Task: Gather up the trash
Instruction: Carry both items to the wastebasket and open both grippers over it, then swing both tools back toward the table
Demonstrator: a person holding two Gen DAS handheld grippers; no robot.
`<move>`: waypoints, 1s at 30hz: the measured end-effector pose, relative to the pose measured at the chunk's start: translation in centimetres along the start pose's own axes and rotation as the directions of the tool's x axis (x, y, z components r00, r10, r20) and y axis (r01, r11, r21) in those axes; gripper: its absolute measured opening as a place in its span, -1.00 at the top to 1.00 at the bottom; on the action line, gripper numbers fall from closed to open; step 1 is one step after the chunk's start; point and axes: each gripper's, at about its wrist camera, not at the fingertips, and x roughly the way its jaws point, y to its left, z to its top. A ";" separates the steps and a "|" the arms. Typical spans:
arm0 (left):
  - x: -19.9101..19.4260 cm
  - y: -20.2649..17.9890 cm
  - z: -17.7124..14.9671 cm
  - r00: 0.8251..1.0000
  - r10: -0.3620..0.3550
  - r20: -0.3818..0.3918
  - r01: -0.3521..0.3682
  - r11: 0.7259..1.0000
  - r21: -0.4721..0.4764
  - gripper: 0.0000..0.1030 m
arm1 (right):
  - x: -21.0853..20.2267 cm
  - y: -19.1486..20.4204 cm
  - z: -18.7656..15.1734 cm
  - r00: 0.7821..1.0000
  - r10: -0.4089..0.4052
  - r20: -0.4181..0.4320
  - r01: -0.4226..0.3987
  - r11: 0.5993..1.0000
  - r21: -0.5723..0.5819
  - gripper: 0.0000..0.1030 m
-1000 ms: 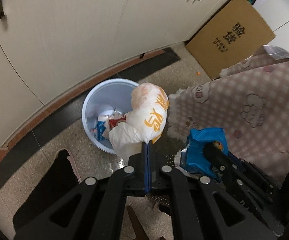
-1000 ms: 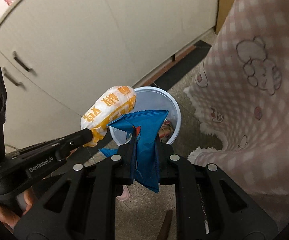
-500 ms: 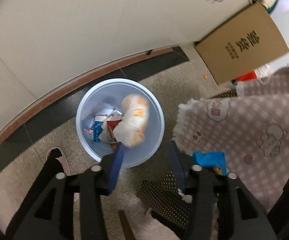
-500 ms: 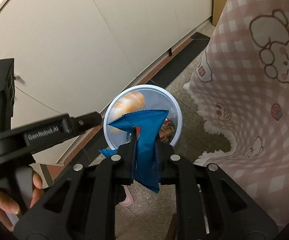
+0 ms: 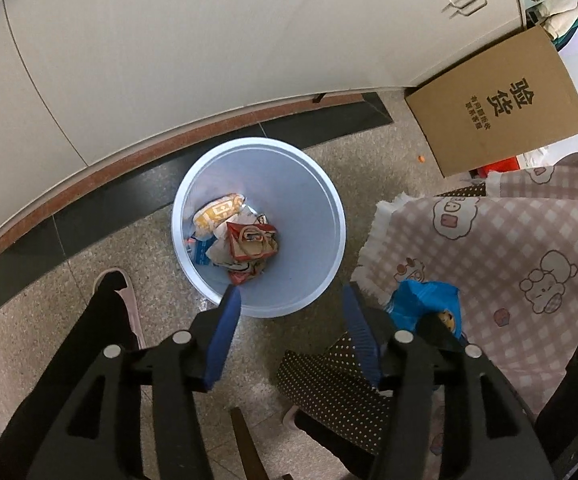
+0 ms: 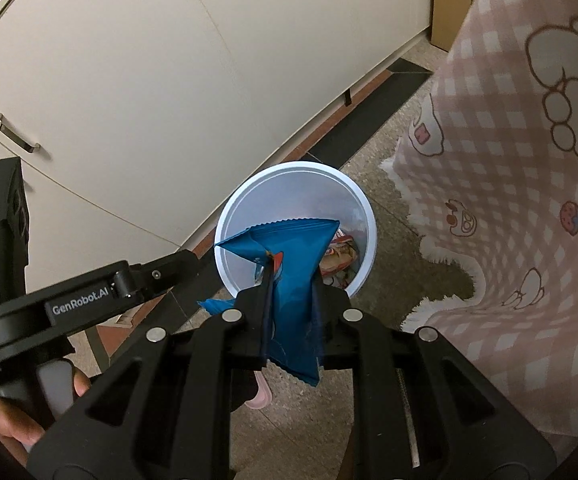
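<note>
Nearest in the right wrist view, the right gripper (image 6: 291, 300) is seen clamped on a blue snack wrapper (image 6: 293, 264), which is pinched near its middle so that its crimped top stands up between the fingertips and its lower corner hangs below them. The wrapper is held above the near rim of the pale blue bin (image 6: 359, 216), presumably so that it will fall inside once released.

In the left wrist view, the left gripper (image 5: 291, 304) is shown with its jaws spread wide and nothing between them, poised over the near edge of the same bin. The blue pads (image 5: 225, 332) frame the bin's near wall.

Farther down, at the bin's bottom, an orange-and-white bag (image 5: 219, 214) lies beside crumpled red-and-white wrappers (image 5: 251, 246); their exact number cannot be told. The bin stands on speckled floor between a pink checked cloth (image 5: 529, 248) and cream cabinet doors (image 5: 169, 60), with a cardboard box (image 5: 501, 104) beyond.
</note>
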 end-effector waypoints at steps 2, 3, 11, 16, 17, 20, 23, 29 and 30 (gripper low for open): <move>-0.4 0.1 0.1 1.000 -0.004 0.010 0.004 1.000 -0.001 -0.04 | -0.2 0.2 0.1 1.000 0.001 0.008 -0.001 1.000 -0.005 0.65; -0.6 0.1 0.1 1.000 -0.006 0.016 0.007 1.000 -0.004 -0.04 | -0.3 0.2 0.2 1.000 0.003 0.011 -0.002 1.000 -0.007 0.65; -2.3 0.7 0.6 0.998 -0.034 0.045 0.036 0.999 -0.039 -0.07 | -1.2 0.8 2.1 0.996 0.010 0.088 -0.009 1.000 -0.006 0.48; -3.7 0.8 1.0 0.996 -0.039 0.079 0.043 0.998 -0.049 -0.12 | -1.5 1.2 3.4 0.992 0.013 0.129 -0.013 1.000 0.005 -0.16; -3.9 0.8 1.0 0.996 -0.039 0.083 0.043 0.998 -0.050 -0.12 | -1.5 1.2 3.5 0.992 0.018 0.128 -0.019 1.000 0.008 -0.16; -4.5 0.8 1.1 0.995 -0.041 0.093 0.046 0.997 -0.056 -0.12 | -1.8 1.5 3.7 0.991 0.026 0.132 -0.027 1.000 0.005 -0.16; -5.2 0.7 1.1 0.993 -0.046 0.105 0.052 0.997 -0.057 -0.12 | -2.3 1.7 3.5 0.990 0.028 0.137 -0.028 1.000 -0.003 -0.16; -8.0 -0.7 0.6 0.986 -0.071 0.151 0.077 0.996 -0.041 -0.12 | -5.7 2.6 3.2 0.983 0.030 0.183 -0.023 0.999 -0.038 -0.16; -8.7 -1.0 0.5 0.984 -0.077 0.161 0.084 0.996 -0.036 -0.12 | -6.5 2.7 3.2 0.981 0.034 0.193 -0.026 0.999 -0.042 -0.16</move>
